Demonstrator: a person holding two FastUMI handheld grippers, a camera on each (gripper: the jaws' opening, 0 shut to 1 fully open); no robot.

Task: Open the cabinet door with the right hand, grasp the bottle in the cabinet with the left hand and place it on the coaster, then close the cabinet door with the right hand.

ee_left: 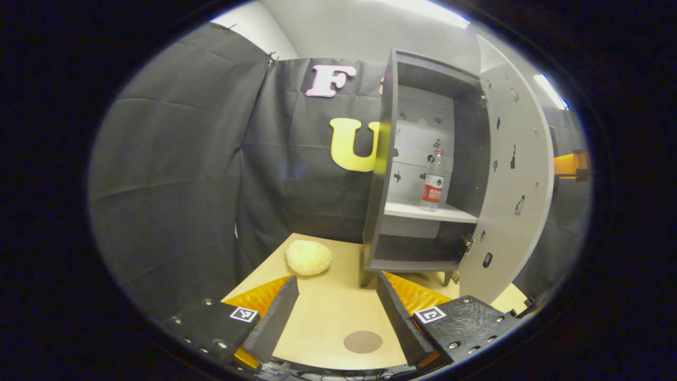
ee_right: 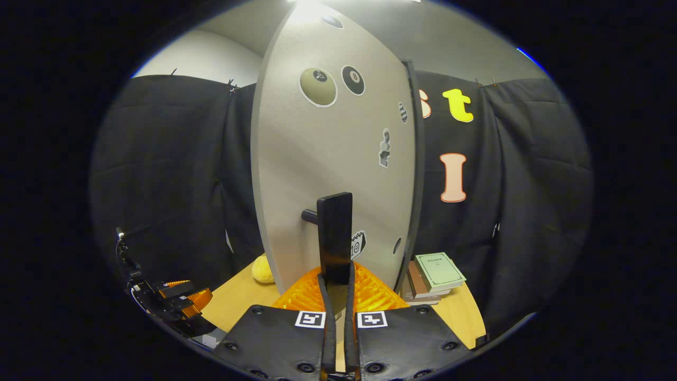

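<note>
Right tongs (ee_right: 335,275) clamped on door handle (ee_right: 335,238), left tongs (ee_left: 338,296) spread, bottle (ee_left: 432,181) beyond, shelved.

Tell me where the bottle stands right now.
In the left gripper view, the bottle stands upright on the open cabinet's middle shelf, toward its right side, near the opened door.

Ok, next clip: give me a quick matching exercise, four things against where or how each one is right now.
Things:
1. bottle
2. coaster
3. cabinet door
4. right gripper

States:
A. bare on the table, between the left gripper's open fingers
B. swung open
C. upright on the cabinet's upper shelf
D. shut on the door handle

Pairs: 1-C, 2-A, 3-B, 4-D
</note>
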